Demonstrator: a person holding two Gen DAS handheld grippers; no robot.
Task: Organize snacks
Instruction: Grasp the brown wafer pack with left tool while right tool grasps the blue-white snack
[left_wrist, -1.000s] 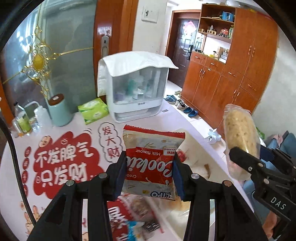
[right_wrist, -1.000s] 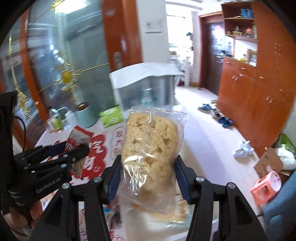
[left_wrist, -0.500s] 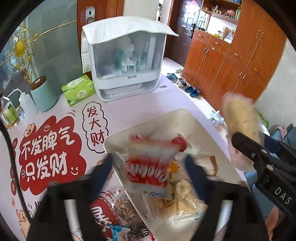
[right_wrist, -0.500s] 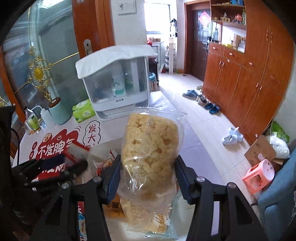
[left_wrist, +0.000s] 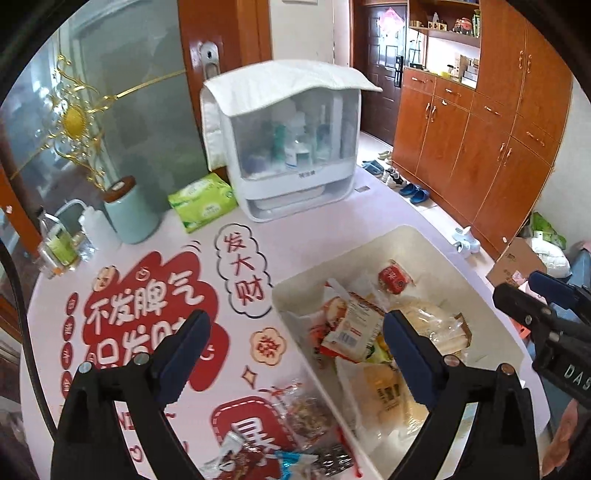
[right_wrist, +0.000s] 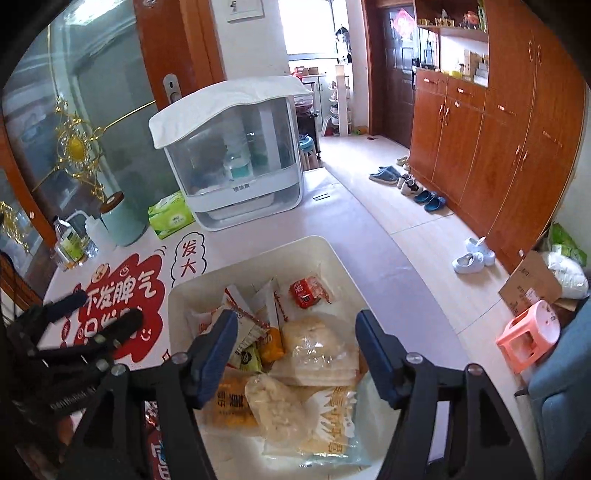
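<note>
A lived-in home, at the entry hall. Shoes (right_wrist: 406, 181) lined up on the floor beside tall wooden cabinets (right_wrist: 491, 147), a dark front door (right_wrist: 400, 70) behind. Tissue pack (left_wrist: 201, 202), lidded cup (left_wrist: 129, 210) and covered white dish box (left_wrist: 291, 147) crowding a tabletop (left_wrist: 314, 236) with a festive red mat.

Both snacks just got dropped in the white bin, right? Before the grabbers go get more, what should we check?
1. Left gripper empty, jaws opening: ok.
2. Right gripper let go of the rice cake bag, jaws opening: ok.
3. Cookie pack inside the white bin: ok.
4. Rice cake bag lying in the bin: ok.
5. Loose snacks left on the table beside the bin: not ok.
6. Room left in the bin: ok.
</note>
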